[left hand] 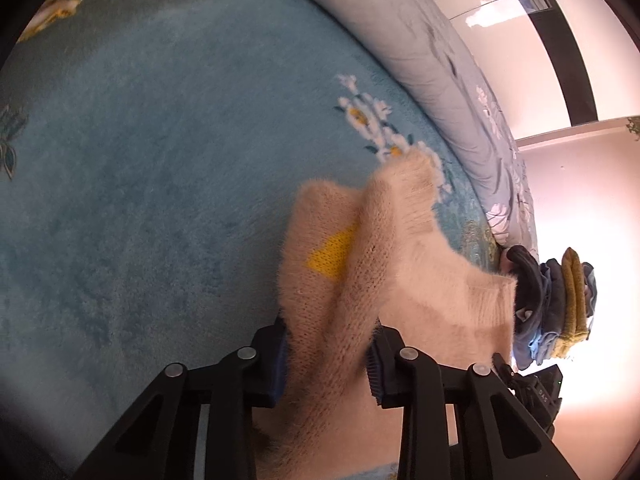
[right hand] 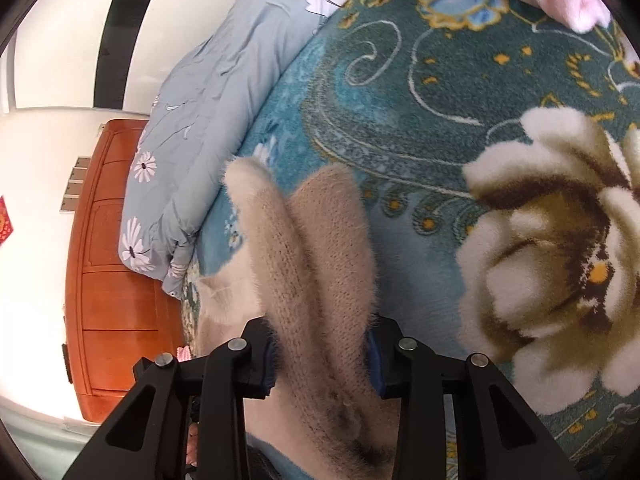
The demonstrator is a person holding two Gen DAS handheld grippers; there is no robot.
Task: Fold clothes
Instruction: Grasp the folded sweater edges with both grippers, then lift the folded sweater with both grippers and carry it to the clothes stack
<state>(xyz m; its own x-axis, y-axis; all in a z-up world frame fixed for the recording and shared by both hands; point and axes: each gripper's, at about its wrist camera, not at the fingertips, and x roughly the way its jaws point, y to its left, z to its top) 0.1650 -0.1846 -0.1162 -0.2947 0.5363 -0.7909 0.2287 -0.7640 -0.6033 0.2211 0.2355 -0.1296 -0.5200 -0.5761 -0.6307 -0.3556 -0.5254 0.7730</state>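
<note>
A fuzzy beige knit sweater (left hand: 360,264) with a yellow patch hangs bunched in front of my left gripper (left hand: 326,364), whose jaws are shut on a thick fold of it above the blue floral blanket (left hand: 140,184). The same sweater shows in the right wrist view (right hand: 316,264), where my right gripper (right hand: 320,364) is shut on another bunched fold. Both folds rise between the fingers and drape away over the bed. The sweater's lower part is hidden behind the grippers.
A grey flowered duvet (left hand: 432,60) lies rolled along the bed's far side and shows in the right view (right hand: 208,100). A pile of dark and mustard clothes (left hand: 556,304) sits at the bed edge. An orange wooden cabinet (right hand: 116,264) stands beside the bed.
</note>
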